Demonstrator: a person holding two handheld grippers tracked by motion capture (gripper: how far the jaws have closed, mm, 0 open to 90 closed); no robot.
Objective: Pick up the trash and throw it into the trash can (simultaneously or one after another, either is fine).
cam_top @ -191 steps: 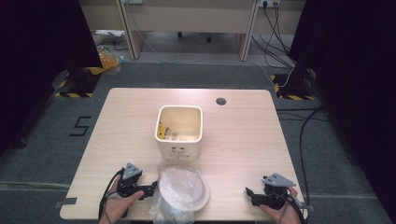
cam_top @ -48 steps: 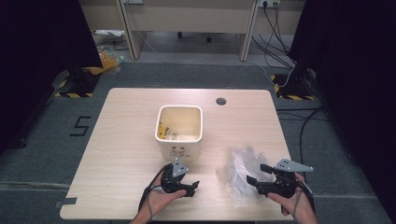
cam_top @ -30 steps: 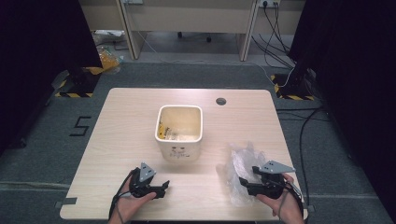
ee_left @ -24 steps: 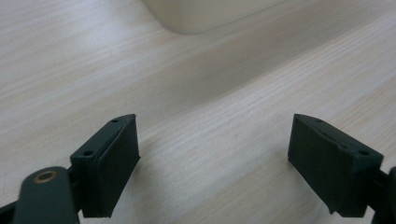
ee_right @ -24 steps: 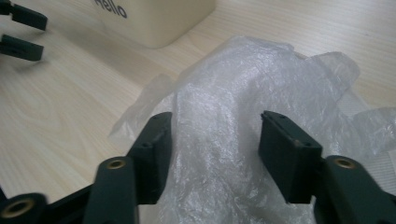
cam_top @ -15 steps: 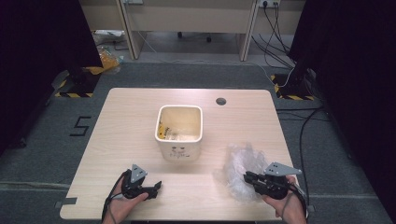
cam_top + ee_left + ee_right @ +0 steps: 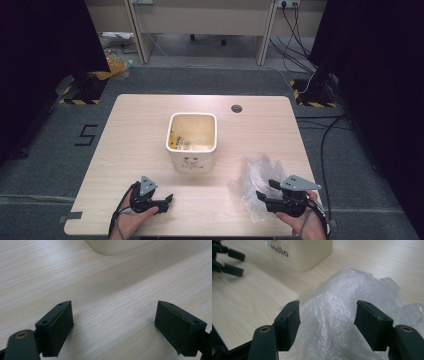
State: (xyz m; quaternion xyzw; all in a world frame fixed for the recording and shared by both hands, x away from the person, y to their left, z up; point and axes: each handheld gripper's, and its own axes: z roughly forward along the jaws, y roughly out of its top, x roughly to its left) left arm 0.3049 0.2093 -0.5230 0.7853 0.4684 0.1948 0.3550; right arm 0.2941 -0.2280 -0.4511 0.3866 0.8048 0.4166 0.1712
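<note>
Grey carpet (image 7: 60,165) surrounds a pale wooden table (image 7: 135,135), with dark curtains at both sides of the room and light desk panels along the far wall. Black cables (image 7: 325,135) trail over the floor on the right, yellow-and-black hazard tape marks both far corners, and a "5" (image 7: 86,135) is taped on the carpet to the left. A small round hole (image 7: 236,108) sits in the tabletop near its far edge.

Whatever lies inside the cream tub (image 7: 192,142) is hard to make out from above: yellowish and clear scraps, nothing more definite. The right gripper view cuts off the tub's top, leaving only the word "Hello" on its side. The person's forearms are cropped by the bottom of the high view.

Near the table's middle stands the tub, square with rounded corners. To its right, toward the near edge, lies a crumpled clear plastic bag (image 7: 257,180), wrinkled and translucent, heaped on the wood.

The right gripper (image 7: 327,320) has its jaws spread wide, one to either side of the bag's heap; whether they touch it I cannot tell. The left gripper (image 7: 115,320) also stands wide open over bare wood near the front edge, left of the tub, holding nothing.
</note>
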